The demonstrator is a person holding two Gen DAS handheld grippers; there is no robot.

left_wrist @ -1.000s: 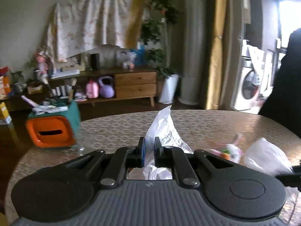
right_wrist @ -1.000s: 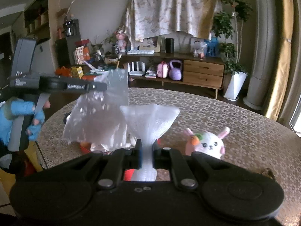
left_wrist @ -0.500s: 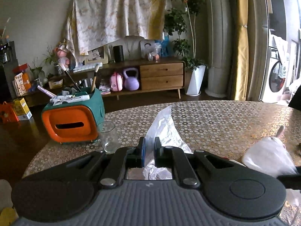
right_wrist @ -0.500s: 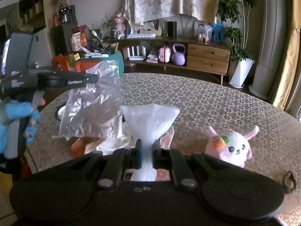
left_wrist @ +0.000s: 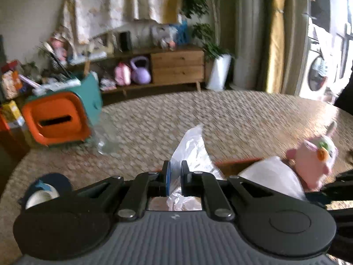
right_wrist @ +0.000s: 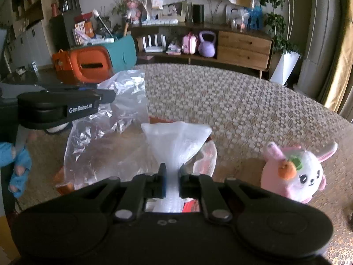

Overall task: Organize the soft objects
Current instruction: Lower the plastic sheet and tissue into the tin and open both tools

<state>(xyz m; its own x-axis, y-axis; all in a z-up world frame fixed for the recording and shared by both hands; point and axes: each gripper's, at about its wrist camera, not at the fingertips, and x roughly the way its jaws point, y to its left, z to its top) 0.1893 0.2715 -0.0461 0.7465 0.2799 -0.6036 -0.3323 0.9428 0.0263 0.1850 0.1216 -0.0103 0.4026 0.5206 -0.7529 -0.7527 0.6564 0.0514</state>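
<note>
Both of my grippers are clamping the same crinkled clear plastic bag [right_wrist: 106, 137]: my left gripper [left_wrist: 175, 177] is pinching one edge, my right gripper [right_wrist: 171, 182] is squeezing a bunched white fold. At three o'clock of the bag, a pink-and-white plush rabbit [right_wrist: 295, 174] is sitting on the round patterned table [right_wrist: 231, 101]. Toward eleven o'clock, an orange-and-teal box [right_wrist: 92, 64] is standing.

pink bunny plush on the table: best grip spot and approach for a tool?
Judgement: take the pink bunny plush across its round body, below the ears, coming from above. It sits upright and alone on the table, sides clear; the ears are thin and floppy. Both tools are shut on the plastic bag, so one must release first.
</note>
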